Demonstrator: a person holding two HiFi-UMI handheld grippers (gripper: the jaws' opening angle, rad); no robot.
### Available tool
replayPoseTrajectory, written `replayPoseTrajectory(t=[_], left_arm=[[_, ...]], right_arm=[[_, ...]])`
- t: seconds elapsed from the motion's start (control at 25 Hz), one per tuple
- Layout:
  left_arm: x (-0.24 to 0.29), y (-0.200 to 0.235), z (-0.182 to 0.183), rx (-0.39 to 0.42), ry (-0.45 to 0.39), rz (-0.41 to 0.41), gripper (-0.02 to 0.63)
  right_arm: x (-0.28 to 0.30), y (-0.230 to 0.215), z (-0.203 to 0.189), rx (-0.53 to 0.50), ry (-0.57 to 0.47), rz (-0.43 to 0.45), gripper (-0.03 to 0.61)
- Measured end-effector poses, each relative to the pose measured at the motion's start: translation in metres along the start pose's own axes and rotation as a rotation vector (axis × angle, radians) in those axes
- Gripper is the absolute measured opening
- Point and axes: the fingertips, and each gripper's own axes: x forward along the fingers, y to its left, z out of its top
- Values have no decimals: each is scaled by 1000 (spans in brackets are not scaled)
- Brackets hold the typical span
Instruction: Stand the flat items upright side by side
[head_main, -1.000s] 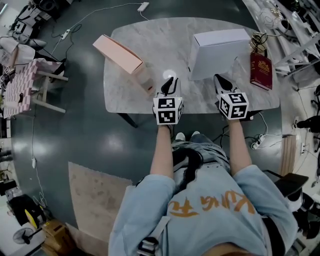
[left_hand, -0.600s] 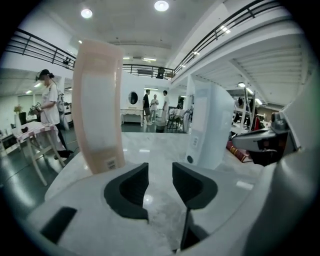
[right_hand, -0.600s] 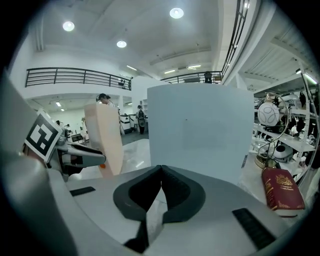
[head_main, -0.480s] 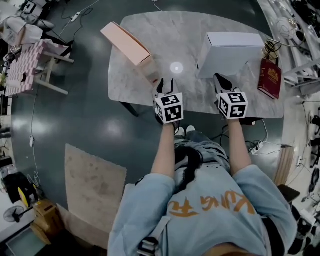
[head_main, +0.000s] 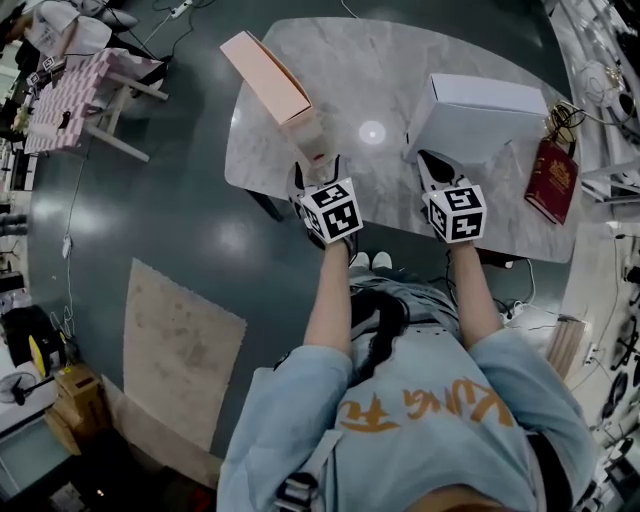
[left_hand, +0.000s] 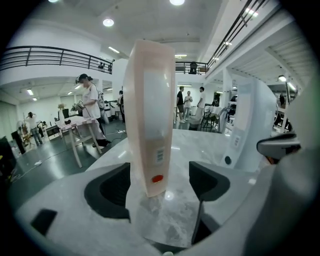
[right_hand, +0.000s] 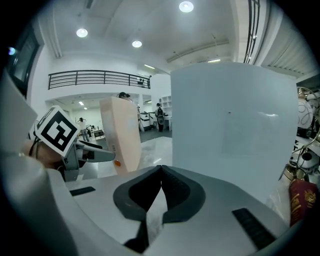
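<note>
Light blue short-sleeved shirt (head_main: 420, 440) with orange lettering; black strap (head_main: 375, 325) down the front. Grey-white bodies and black jaw pads on left tongs (head_main: 318, 172) and right tongs (head_main: 428, 160), each carrying a white cube (head_main: 333, 210) printed with black square markers.

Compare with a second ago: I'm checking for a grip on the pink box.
The left gripper moved left to the pink box and its jaws have just been opening; they now straddle its end, not clamping it. The right gripper stayed shut by the white box; boxes and red book kept their places.
</note>
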Motion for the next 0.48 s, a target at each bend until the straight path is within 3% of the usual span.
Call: replayPoseTrajectory(t=[0.48], left_arm=[[12,14,30,-36,-58,56,394]], right_arm=[[7,-3,7,7,-19,48,2]])
